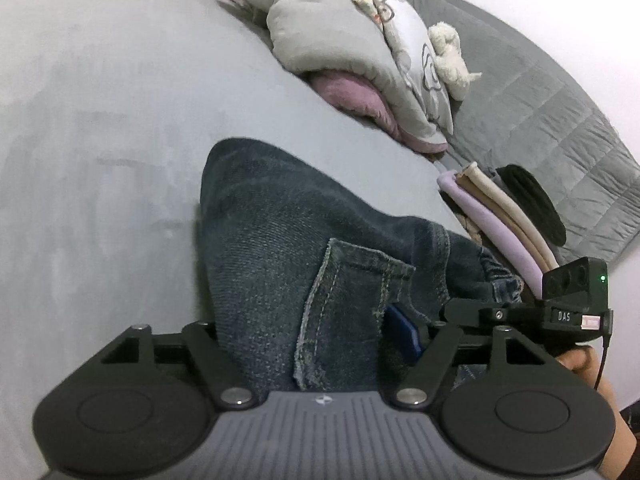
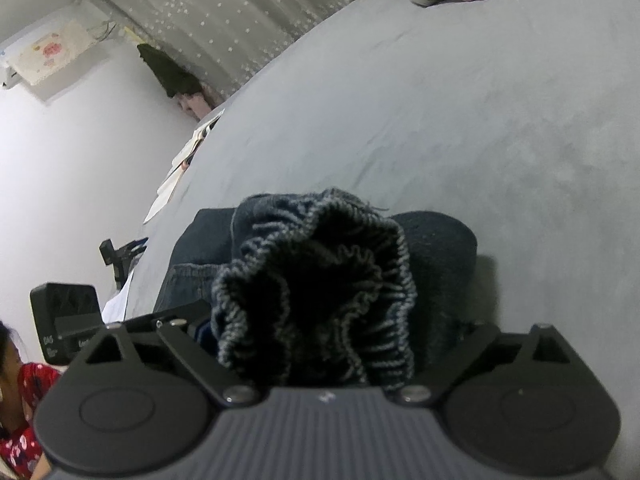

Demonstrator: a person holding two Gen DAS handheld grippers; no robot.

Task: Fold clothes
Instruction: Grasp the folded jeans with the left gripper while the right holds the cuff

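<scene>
Both grippers sit over the jeans [image 1: 304,216] on the bed [image 1: 100,128]: your right gripper [image 2: 316,356] clenches the gathered waistband [image 2: 316,280] (fingertips hidden); your left gripper [image 1: 316,336] straddles denim, grip unclear.

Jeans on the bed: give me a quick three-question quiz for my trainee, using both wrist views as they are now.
1. True or false: the jeans lie on a grey bed.
2. What rests against the pillows at the far end? A) a plush toy B) a shoe C) a bottle
3. Fill in: in the right wrist view, the part of the jeans bunched up in the right claw is the gathered elastic ____.

Key: 1 true. 2 A. 3 waistband.
</scene>
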